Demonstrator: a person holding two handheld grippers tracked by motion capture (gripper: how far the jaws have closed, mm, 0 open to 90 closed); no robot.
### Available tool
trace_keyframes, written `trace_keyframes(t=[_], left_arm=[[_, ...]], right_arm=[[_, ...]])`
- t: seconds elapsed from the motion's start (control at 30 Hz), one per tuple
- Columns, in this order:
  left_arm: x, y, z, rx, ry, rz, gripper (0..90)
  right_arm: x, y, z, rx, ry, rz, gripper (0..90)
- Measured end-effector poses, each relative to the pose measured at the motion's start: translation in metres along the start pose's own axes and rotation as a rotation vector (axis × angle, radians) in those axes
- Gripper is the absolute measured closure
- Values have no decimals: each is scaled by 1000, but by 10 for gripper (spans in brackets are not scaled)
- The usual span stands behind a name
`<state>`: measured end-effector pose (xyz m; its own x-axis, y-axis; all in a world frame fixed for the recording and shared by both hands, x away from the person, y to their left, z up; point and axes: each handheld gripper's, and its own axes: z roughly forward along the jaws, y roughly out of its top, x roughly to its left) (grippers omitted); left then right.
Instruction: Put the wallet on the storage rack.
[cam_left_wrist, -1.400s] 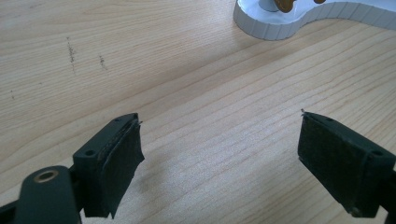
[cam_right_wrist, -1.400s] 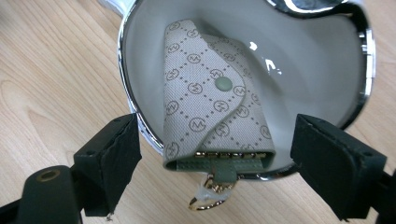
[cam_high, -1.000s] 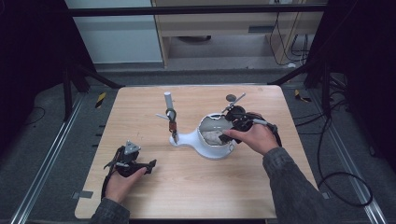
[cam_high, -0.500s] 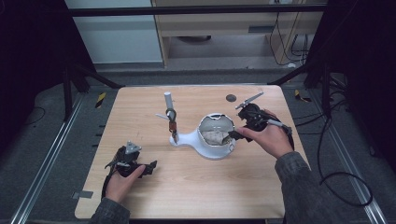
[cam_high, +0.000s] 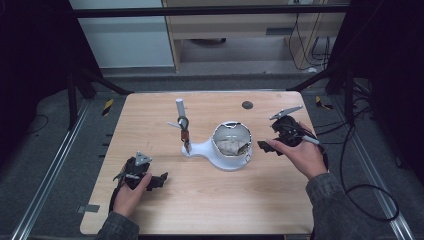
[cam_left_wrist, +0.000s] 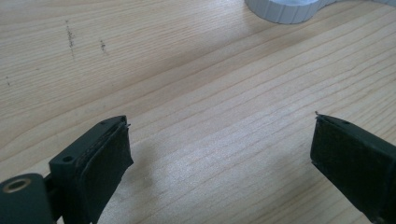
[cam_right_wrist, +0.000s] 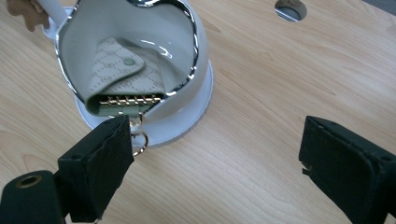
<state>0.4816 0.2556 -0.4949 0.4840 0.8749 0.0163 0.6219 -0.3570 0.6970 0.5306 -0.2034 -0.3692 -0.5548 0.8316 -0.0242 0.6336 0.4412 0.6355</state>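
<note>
Key pouch (cam_right_wrist: 123, 77), a pale patterned fold with a snap and a row of gold hooks, lies inside the white bowl (cam_high: 231, 146), one end propped on the rim with a ring hanging over the edge. Starting at the right gripper (cam_high: 280, 140): its jaws stand wide apart and hold nothing, and it sits at about three o'clock from the bowl, near it but not touching; the right gripper view looks down between the jaws into the bowl. Outward from there, the bowl is one end of a white stand whose neck runs toward ten o'clock to a post (cam_high: 182, 122) with a strap or clasp hung on it. A small dark round fitting (cam_high: 247, 105) is set in the table (cam_high: 210, 200) at about one o'clock from the bowl. The left gripper (cam_high: 145, 176) rests on the wood at about eight o'clock from the stand, well apart from it, jaws likewise spread and empty. Judged from how things lie, the placing seems done: the pouch is in the bowl and released, though its overhanging end might still want a nudge inward. Against the picture from a second ago, the right gripper has drawn back from over the bowl's rim toward the table's right edge, while the left has stayed put.
</note>
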Motion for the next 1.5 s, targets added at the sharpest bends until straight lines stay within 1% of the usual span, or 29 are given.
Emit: trace_keyframes(t=[0.03,0.13,0.17,0.2,0.23,0.3,0.33,0.4,0.43,0.47,0.53,0.57,0.63,0.67,0.7,0.83,0.87,0.9,0.93,1.03,1.13,1.17,1.27,1.3,1.33,1.37,1.4,1.43,1.5], left_arm=[[0,0,0,0,8,7,47],[0,-1,2,4,15,17,47],[0,-1,2,4,15,17,47],[1,-1,2,4,17,17,48],[1,-1,2,4,17,17,47],[2,-2,2,2,21,16,48],[3,-2,3,4,25,16,47],[3,-2,3,4,28,15,47],[3,-2,3,2,30,17,47],[3,-2,3,2,33,20,47],[4,-3,4,-1,35,19,47],[4,-3,4,-1,35,19,47],[4,-3,4,3,35,21,47],[4,-3,4,3,35,21,47],[4,-3,4,2,37,21,47],[4,-3,4,5,39,25,47],[4,-3,4,6,40,25,47],[5,-3,5,5,41,25,47],[5,-4,5,4,41,24,47],[5,-4,5,1,43,24,46],[5,-4,5,1,45,25,45],[6,-4,5,-1,44,27,45],[6,-4,5,1,45,28,44],[7,-4,6,0,44,28,44],[7,-4,6,-3,44,26,42],[8,-4,7,-2,44,27,41],[8,-4,7,-2,44,27,41],[9,-4,7,-3,44,26,41],[11,-5,9,-2,43,19,31]], right_arm=[[-2,-6,2,-3,-3,8,110],[-5,-14,5,1,-6,23,116],[-5,-14,5,1,-6,23,116],[-7,-20,8,9,-7,30,121],[-7,-20,8,9,-7,30,121],[-9,-26,11,7,-9,39,128],[-11,-32,15,11,-9,57,136],[-11,-35,17,12,-12,61,137],[-12,-39,19,12,-6,72,139],[-13,-45,24,18,-12,78,144],[-14,-52,27,13,-8,95,147],[-14,-52,27,13,-8,95,147],[-15,-63,33,26,-8,110,148],[-15,-63,33,26,-8,110,148],[-16,-69,37,35,-5,122,148],[-17,-76,42,31,-2,135,148],[-18,-79,44,35,3,148,146],[-19,-81,46,41,2,143,140],[-19,-82,47,39,2,152,139],[-21,-84,49,33,-4,158,135],[-24,-87,53,25,-1,170,96],[-27,-89,57,28,-11,195,69],[-32,-92,61,-8,-20,239,55],[-32,-92,61,-8,-20,239,55],[-35,-94,64,-20,-44,253,57],[-36,-94,65,-26,-59,253,61],[-37,-95,67,-29,-69,256,59],[-37,-95,67,-29,-69,256,59],[-39,-95,69,-44,-91,266,56]])
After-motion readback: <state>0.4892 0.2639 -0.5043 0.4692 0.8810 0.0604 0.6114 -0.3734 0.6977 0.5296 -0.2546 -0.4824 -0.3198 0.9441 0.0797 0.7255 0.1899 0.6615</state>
